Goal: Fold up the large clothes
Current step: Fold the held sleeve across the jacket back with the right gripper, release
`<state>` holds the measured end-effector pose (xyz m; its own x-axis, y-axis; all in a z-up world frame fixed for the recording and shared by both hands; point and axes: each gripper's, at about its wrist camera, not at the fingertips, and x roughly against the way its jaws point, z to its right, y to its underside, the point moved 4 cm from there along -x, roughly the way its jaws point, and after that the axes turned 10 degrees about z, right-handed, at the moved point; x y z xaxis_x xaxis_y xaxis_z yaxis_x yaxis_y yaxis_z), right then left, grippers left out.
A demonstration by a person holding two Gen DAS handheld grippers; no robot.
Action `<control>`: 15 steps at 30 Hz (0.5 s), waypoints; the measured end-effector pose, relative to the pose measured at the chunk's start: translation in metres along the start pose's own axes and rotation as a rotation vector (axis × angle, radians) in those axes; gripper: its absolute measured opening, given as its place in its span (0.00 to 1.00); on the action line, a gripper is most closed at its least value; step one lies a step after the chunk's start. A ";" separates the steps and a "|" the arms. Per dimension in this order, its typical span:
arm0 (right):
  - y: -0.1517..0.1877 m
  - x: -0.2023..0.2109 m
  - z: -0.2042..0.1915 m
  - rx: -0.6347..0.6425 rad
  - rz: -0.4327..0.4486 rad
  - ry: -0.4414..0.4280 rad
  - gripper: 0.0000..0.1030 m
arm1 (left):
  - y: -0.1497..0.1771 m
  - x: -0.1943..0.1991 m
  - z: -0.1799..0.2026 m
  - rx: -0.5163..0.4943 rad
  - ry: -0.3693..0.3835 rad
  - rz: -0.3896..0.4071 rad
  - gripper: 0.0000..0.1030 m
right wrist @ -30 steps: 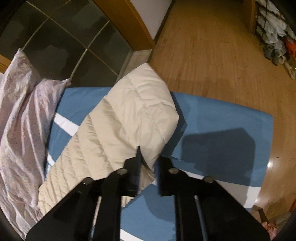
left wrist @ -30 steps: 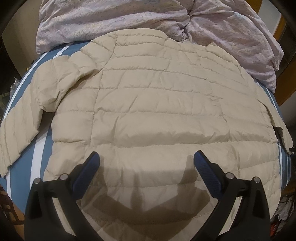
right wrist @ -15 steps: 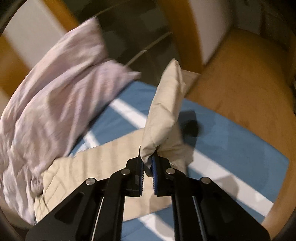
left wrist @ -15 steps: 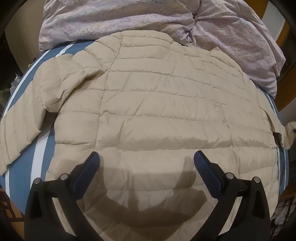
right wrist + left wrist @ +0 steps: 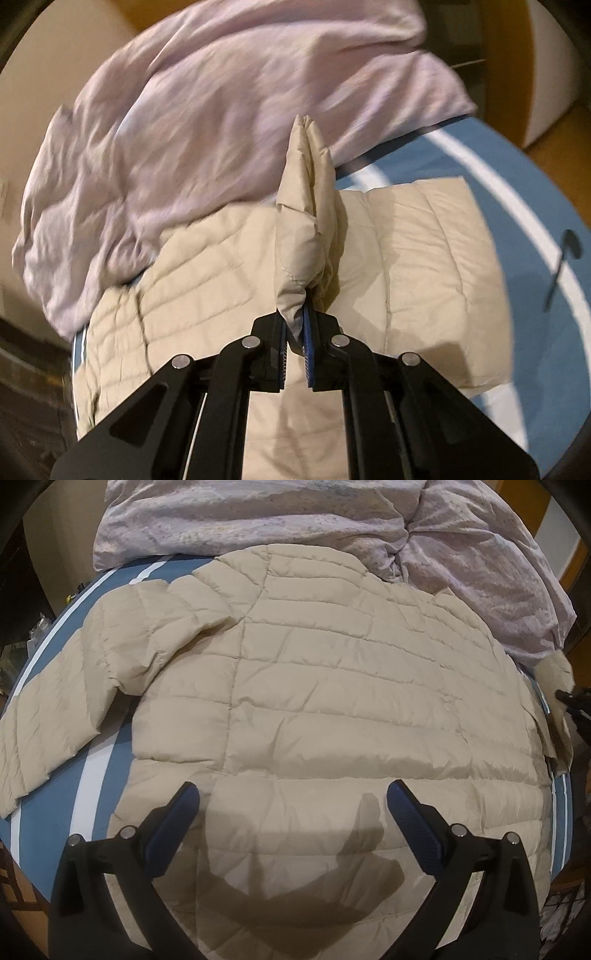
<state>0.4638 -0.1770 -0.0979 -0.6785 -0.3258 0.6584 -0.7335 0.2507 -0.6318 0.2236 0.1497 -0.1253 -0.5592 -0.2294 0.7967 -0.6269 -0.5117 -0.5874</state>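
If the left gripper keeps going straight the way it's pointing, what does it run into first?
Most likely the beige puffer jacket: the open left gripper points down at its quilted back, spread on the blue striped bed, and nothing shows between the jaws. Its shadow falls on the jacket's lower panels, though depth is unclear.

The right hand-held gripper (image 5: 295, 332) is clamped on the cuff of a beige quilted jacket's sleeve (image 5: 306, 218), which stands up from the jacket (image 5: 424, 251) spread on the blue, white-striped bed (image 5: 532, 206). A crumpled lilac duvet (image 5: 177, 122) lies behind, blurred.
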 end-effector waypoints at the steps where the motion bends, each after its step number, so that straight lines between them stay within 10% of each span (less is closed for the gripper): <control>1: 0.003 -0.005 -0.006 0.006 -0.013 -0.008 0.08 | -0.001 0.000 -0.001 0.007 0.004 -0.001 0.98; 15: 0.084 -0.043 -0.092 0.115 -0.218 -0.170 0.08 | -0.061 -0.018 0.041 0.047 0.165 -0.002 0.98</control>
<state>0.4281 -0.0578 -0.1414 -0.4819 -0.5107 0.7120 -0.8452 0.0565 -0.5314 0.2940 0.1505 -0.0981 -0.6420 -0.0915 0.7612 -0.6040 -0.5512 -0.5756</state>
